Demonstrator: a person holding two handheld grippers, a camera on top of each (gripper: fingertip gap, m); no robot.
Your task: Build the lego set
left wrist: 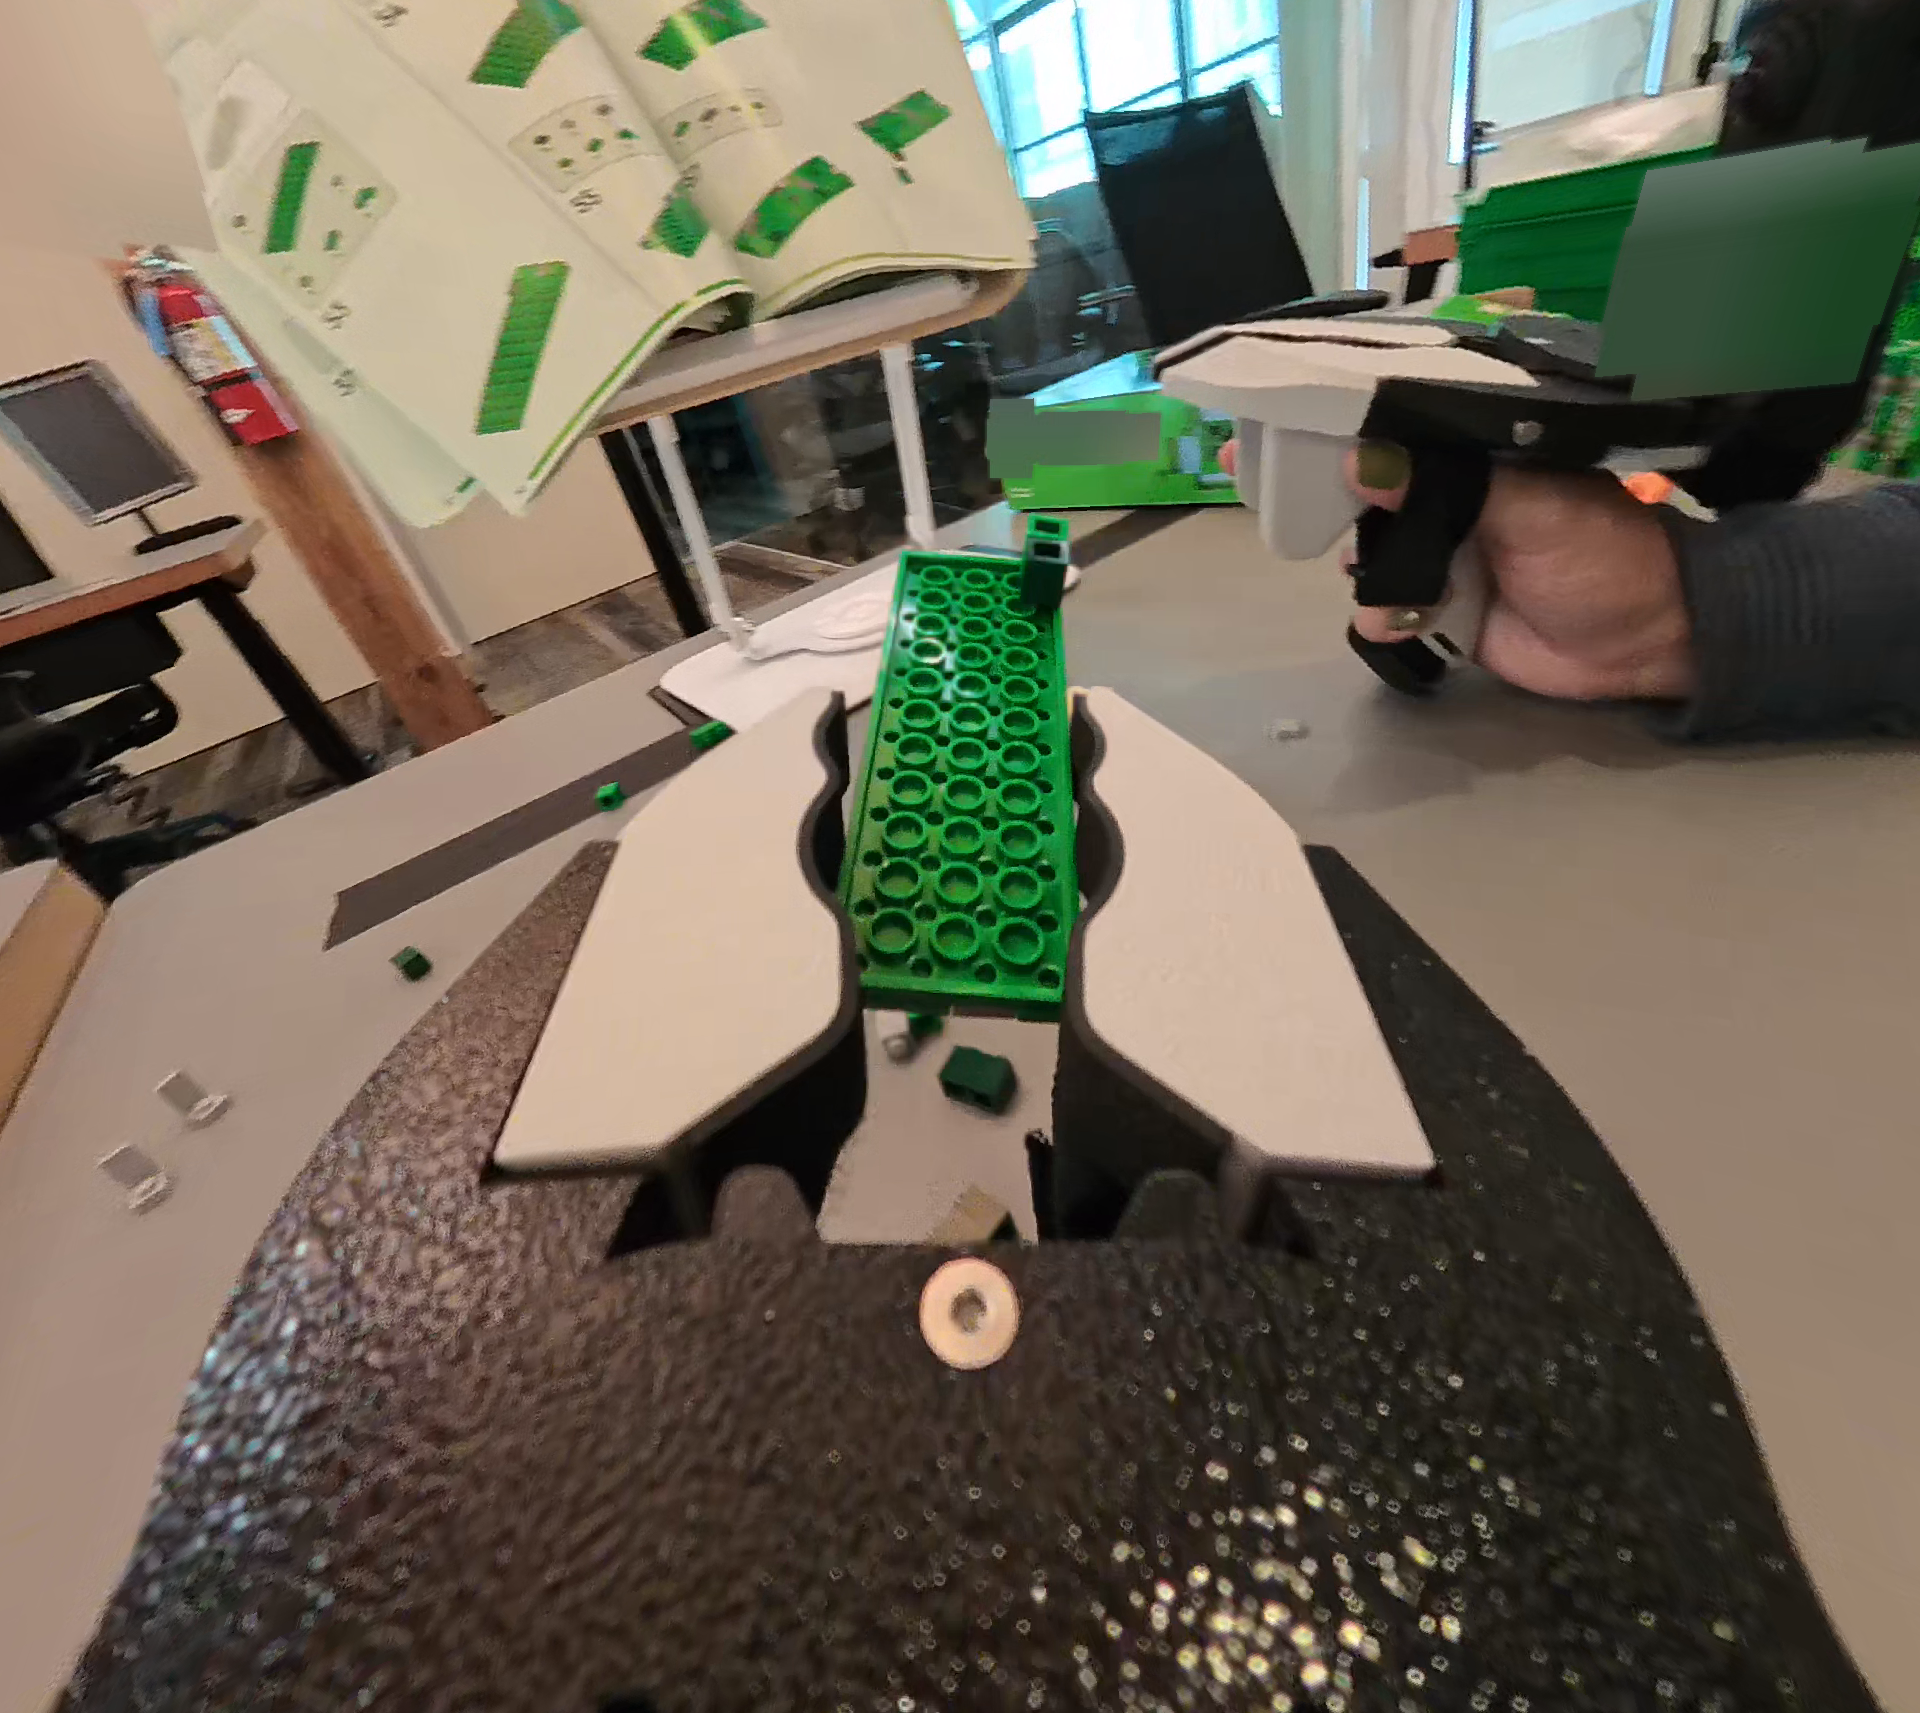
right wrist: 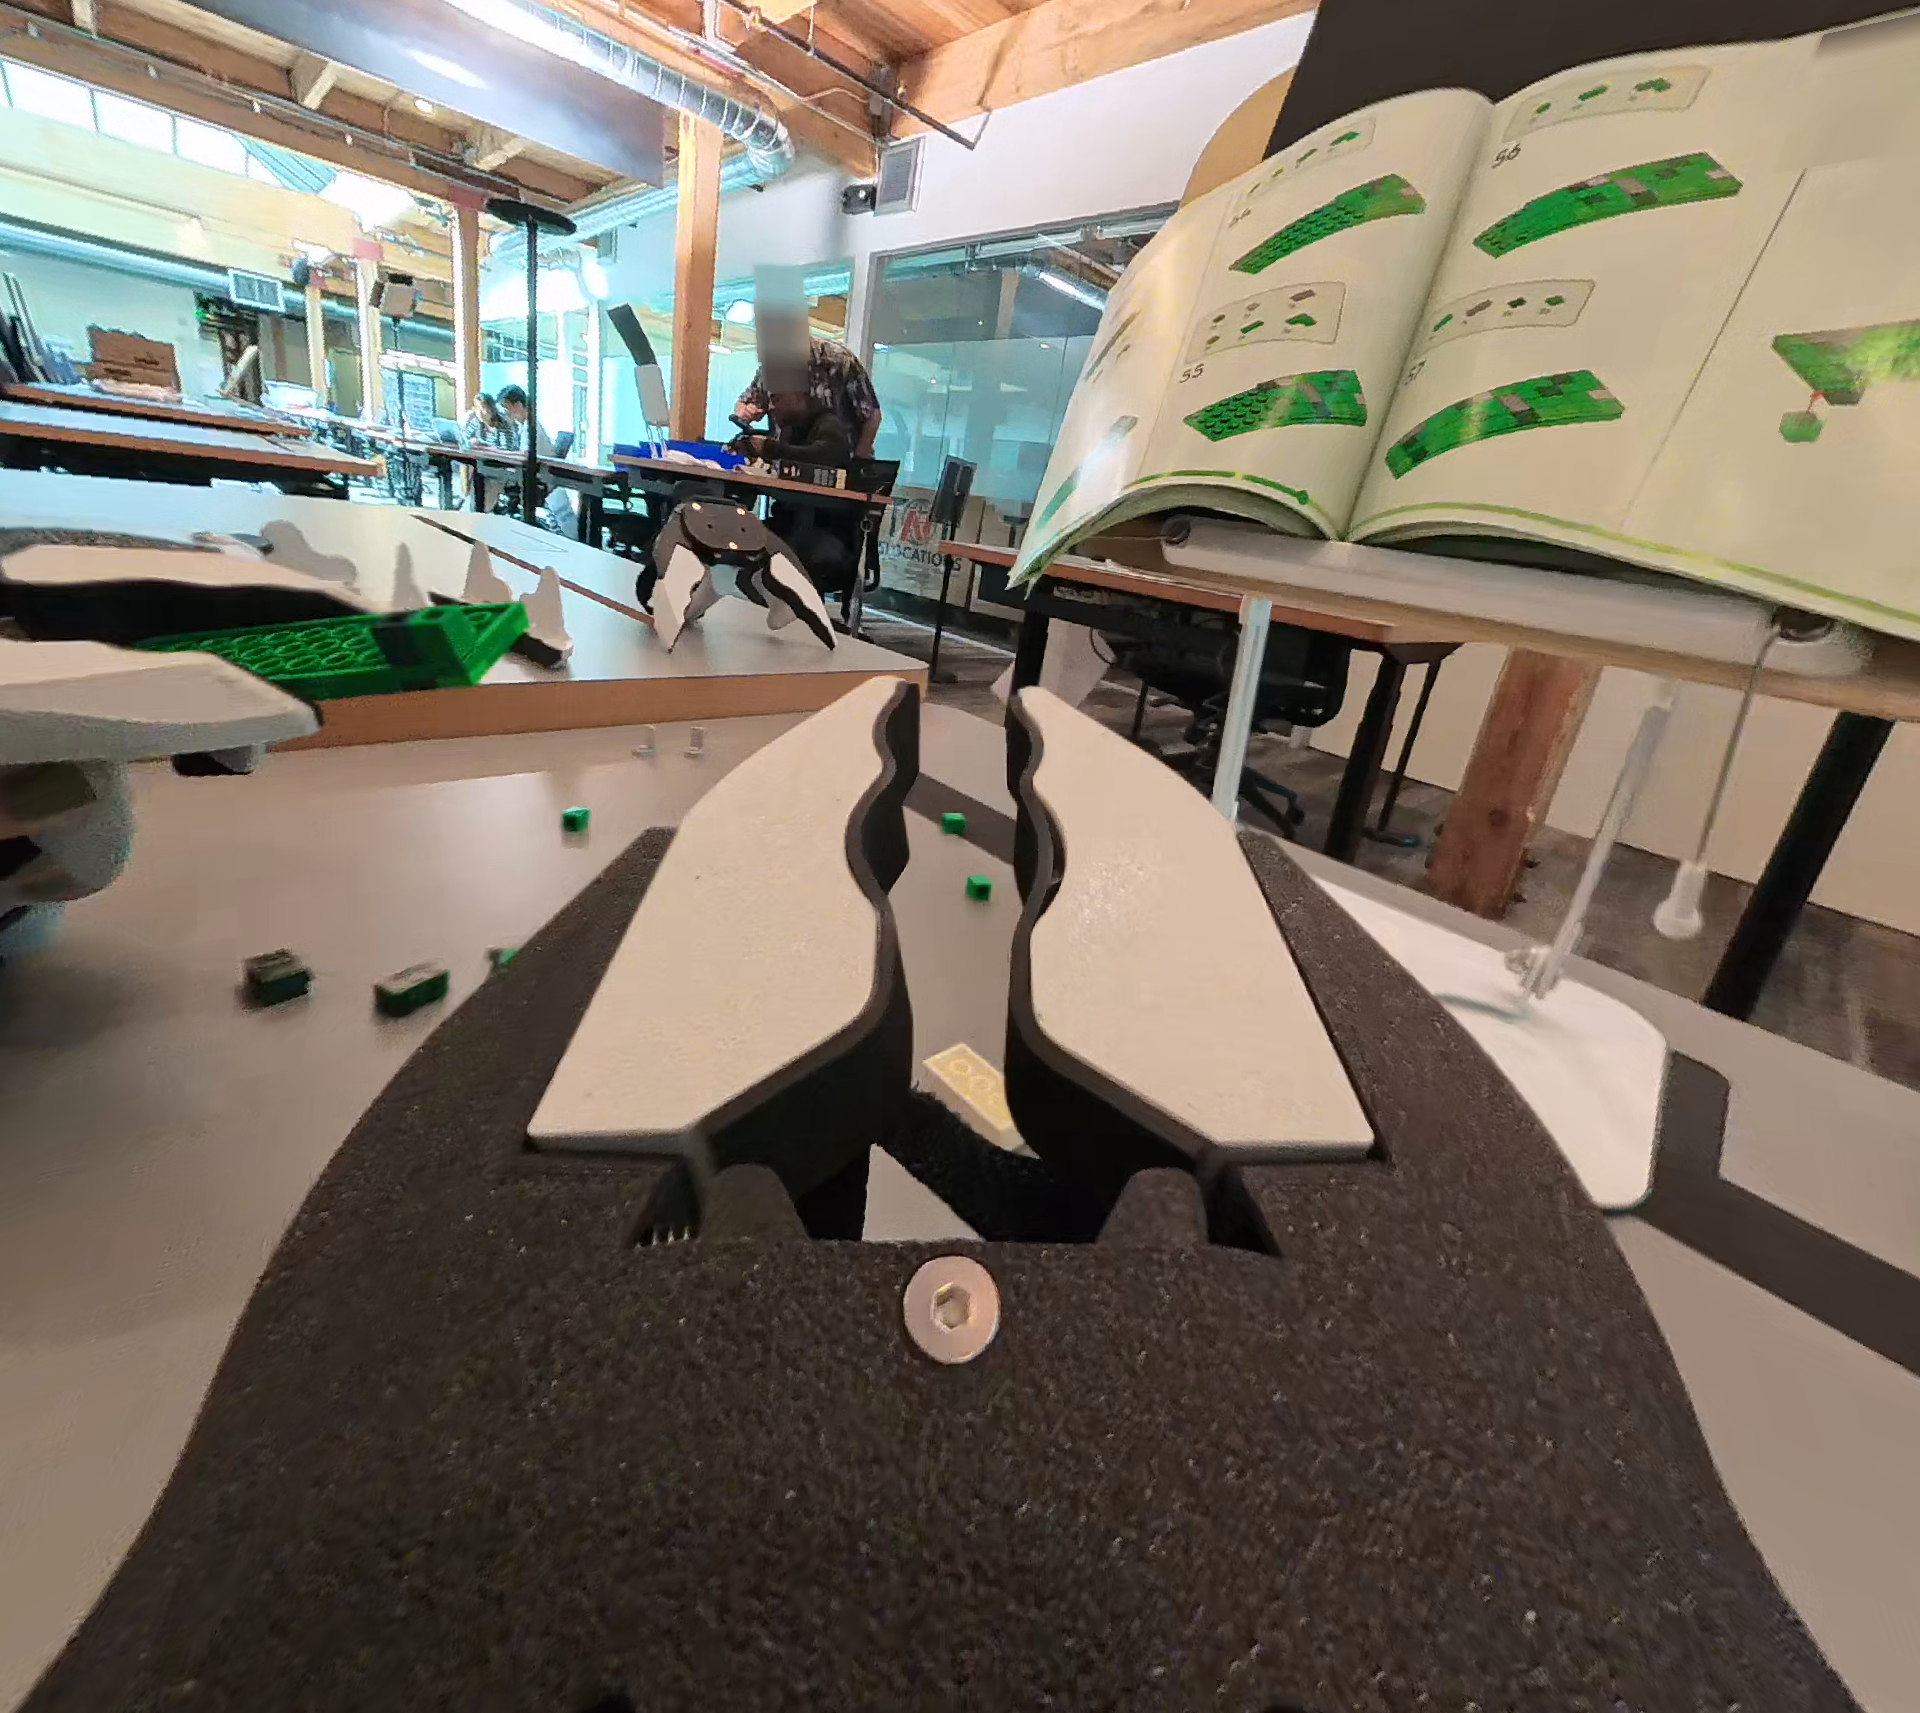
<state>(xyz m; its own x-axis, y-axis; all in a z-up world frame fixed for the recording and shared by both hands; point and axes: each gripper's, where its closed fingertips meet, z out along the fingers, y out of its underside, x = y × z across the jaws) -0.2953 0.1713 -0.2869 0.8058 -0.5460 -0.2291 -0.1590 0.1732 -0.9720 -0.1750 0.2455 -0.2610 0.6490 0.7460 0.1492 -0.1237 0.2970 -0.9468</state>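
Observation:
My left gripper is shut on a long green Lego plate, gripping it by its long edges above the grey table. The plate's underside with its round tubes faces the camera. A small dark green brick sits at its far end. In the right wrist view the plate and left gripper show at the far left. My right gripper is low over the table, its jaws a narrow gap apart with nothing between them. It also shows in the left wrist view, in a hand.
The open instruction booklet rests on a stand with a white base. Loose small green bricks, dark green ones, a cream plate and clear pieces lie on the table. A green box stands behind. There is about 15 centimeters between the tips of the two grippers.

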